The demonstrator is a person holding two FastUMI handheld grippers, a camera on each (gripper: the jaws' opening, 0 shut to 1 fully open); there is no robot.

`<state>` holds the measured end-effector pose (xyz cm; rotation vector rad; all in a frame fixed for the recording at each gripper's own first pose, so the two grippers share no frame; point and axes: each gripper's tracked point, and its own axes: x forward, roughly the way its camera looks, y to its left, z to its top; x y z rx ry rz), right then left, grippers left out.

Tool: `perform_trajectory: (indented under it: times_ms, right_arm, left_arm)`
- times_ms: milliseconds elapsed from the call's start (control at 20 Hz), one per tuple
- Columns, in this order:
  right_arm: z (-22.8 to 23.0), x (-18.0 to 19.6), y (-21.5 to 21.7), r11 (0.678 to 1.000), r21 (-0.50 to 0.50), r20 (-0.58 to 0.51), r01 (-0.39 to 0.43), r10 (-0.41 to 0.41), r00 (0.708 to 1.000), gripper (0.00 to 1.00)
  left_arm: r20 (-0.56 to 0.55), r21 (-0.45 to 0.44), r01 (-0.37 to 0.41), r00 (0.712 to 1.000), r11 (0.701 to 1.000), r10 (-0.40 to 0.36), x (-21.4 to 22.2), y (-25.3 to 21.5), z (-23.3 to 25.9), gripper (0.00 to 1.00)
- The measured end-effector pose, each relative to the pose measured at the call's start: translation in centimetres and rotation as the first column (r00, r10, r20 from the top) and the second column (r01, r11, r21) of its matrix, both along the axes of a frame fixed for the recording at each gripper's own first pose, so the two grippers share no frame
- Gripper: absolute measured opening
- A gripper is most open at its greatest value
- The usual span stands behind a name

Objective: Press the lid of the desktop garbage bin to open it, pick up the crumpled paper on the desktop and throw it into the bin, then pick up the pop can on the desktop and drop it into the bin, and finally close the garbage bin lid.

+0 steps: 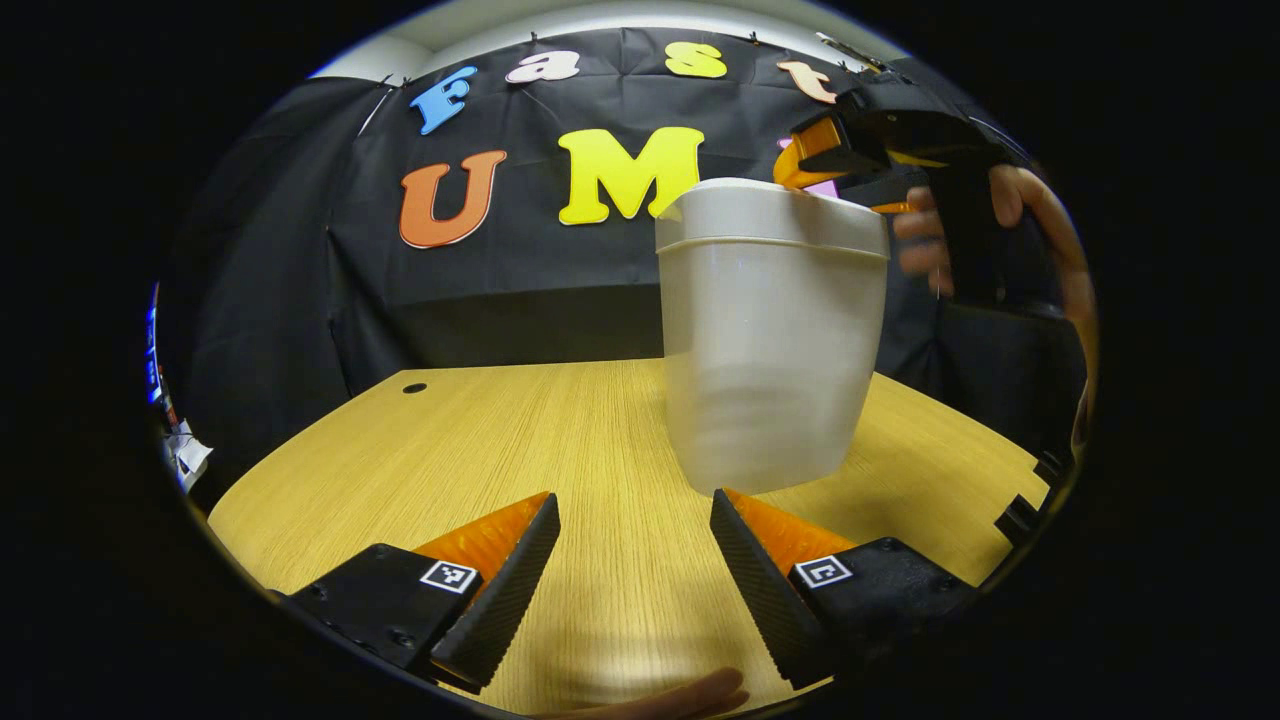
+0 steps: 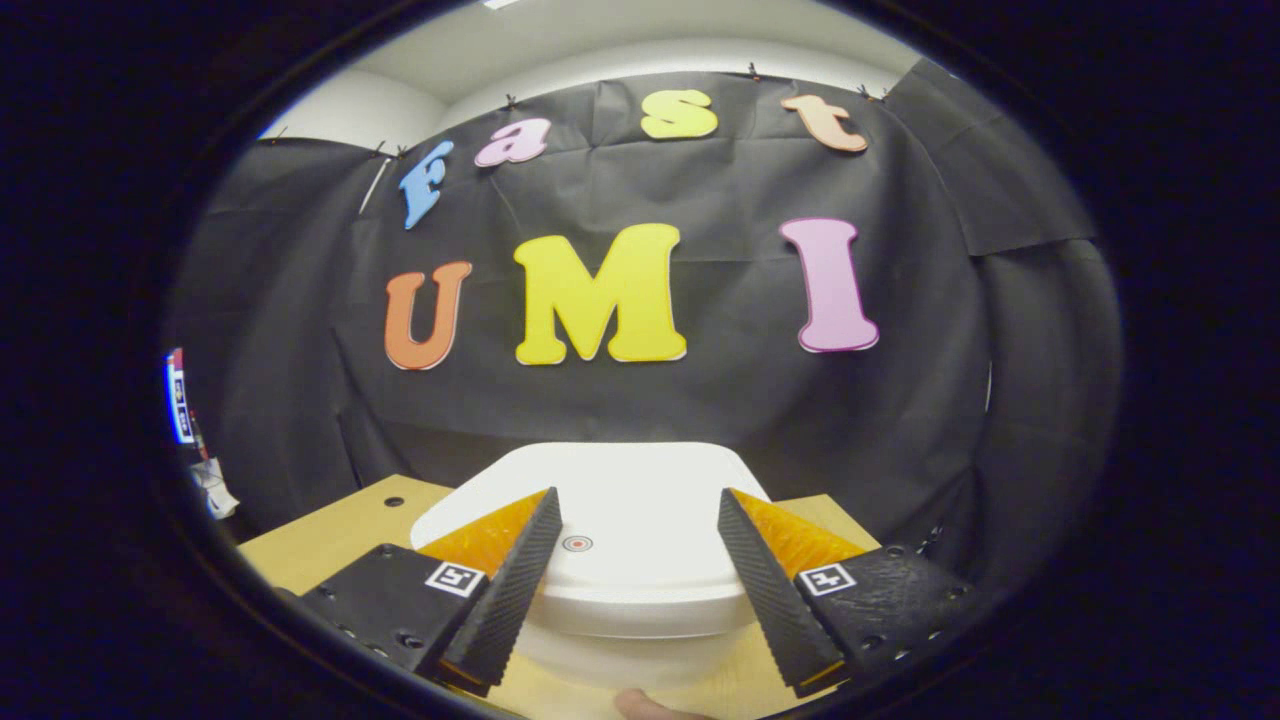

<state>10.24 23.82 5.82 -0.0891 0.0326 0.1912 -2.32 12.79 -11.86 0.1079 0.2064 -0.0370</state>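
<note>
the garbage bin (image 1: pixel 770 340) stands upright on the wooden worktop (image 1: pixel 520 450), a pale translucent tub with its lid (image 2: pixel 610 520) lying flat and closed across the top. in the left gripper view the worktop around the bin is bare wood, with no crumpled paper and no pop can to be seen on it. through the bin's cloudy wall nothing can be made out clearly, so whether the two items are inside cannot be told from sight.

the left gripper (image 1: pixel 635 580) sits low over the worktop, just in front of the bin, its fingers spread apart with nothing between them. the right gripper (image 2: pixel 640 570) hovers just above the lid, also spread wide and holding nothing; the small round mark (image 2: pixel 577 543) on the lid shows between its fingers. from the left gripper view that same gripper appears beside the bin's top rim on the far side, held in a hand (image 1: pixel 1010 240).

judging by the closed lid, the absence of paper and can on the visible worktop, and both grippers being empty, the task looks to be either at its very end, with the lid just closed, or at its start with the items lying out of sight. the end seems more likely, though that is a judgement. if so, nothing is left but to draw away.
</note>
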Motion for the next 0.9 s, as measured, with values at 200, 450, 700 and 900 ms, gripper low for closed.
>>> perform_trajectory:
  times_ms: [200, 450, 700, 900]
  right_arm:
    - [0.1, -0.3, -0.4, 0.999, 0.035, 0.029, -0.022, 0.021, 0.999, 0.98]
    - [2.1, -2.3, -1.7, 0.989, 0.138, 0.086, -0.051, 0.04, 0.996, 0.93]
    - [0.8, -4.9, -4.6, 0.986, 0.164, 0.086, -0.037, 0.024, 0.996, 0.93]
    - [-2.8, -8.2, -7.2, 0.983, 0.181, 0.138, -0.019, -0.006, 0.99, 0.95]
  left_arm:
    - [0.004, 0.002, 0.005, 1.0, 1.0, -0.005, -0.1, -0.9, 0.3, 0.99]
    - [0.017, 0.005, 0.006, 1.0, 1.0, -0.006, -0.3, -1.0, 0.5, 0.99]
    - [0.039, -0.025, 0.001, 0.999, 1.0, 0.0, -0.5, -0.8, 1.2, 0.99]
    - [0.077, -0.033, -0.017, 0.997, 0.999, 0.019, -0.2, -0.2, 2.5, 0.99]
